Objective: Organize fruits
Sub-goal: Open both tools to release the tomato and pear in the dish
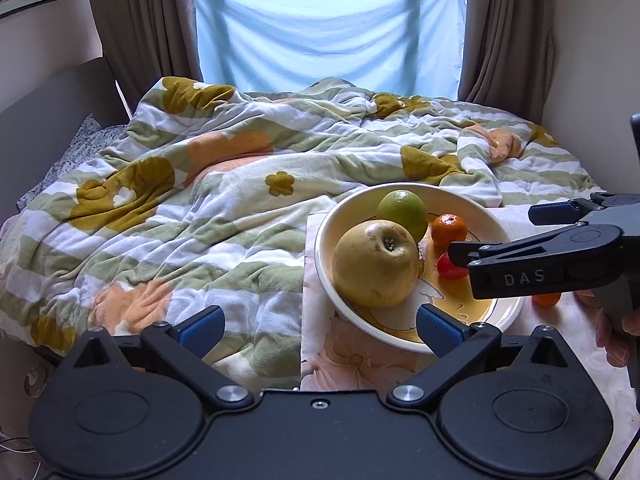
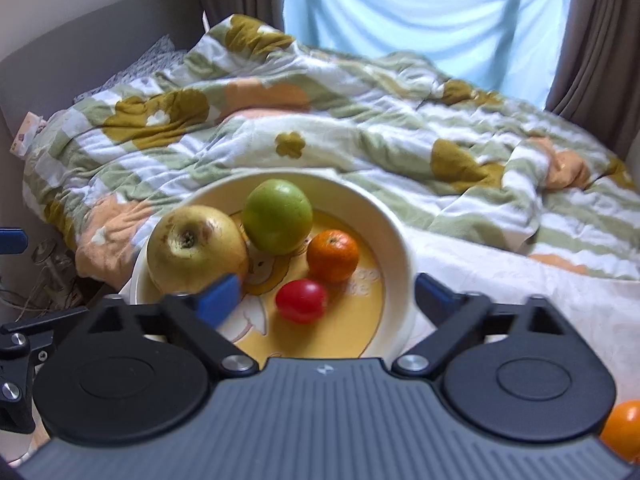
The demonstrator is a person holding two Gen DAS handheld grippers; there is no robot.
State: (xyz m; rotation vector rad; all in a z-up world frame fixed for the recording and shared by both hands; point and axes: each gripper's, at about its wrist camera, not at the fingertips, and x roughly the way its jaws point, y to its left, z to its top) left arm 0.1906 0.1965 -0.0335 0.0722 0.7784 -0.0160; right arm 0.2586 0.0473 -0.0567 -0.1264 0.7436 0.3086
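A cream bowl (image 2: pixel 394 236) with a yellow inside stands on the bed. In it lie a large yellow apple (image 2: pixel 196 250), a green apple (image 2: pixel 278 216), a small orange (image 2: pixel 333 255) and a red tomato (image 2: pixel 302 301). The bowl (image 1: pixel 328 280) also shows in the left wrist view with the yellow apple (image 1: pixel 374 264), green apple (image 1: pixel 402 210), orange (image 1: pixel 449 230) and tomato (image 1: pixel 448 266). My right gripper (image 2: pixel 326 294) is open and empty just above the bowl's near side, over the tomato. In the left wrist view it (image 1: pixel 490 232) enters from the right. My left gripper (image 1: pixel 320 326) is open and empty, left of the bowl. Another orange (image 2: pixel 624 430) lies outside the bowl at my right.
A crumpled flowered quilt (image 1: pixel 200 200) covers the bed to the left and behind the bowl. A pale floral sheet (image 1: pixel 348 364) lies under the bowl. Curtains (image 1: pixel 136 20) and a blue-covered window (image 1: pixel 328 32) stand behind. The second orange (image 1: pixel 546 300) peeks out below the right gripper.
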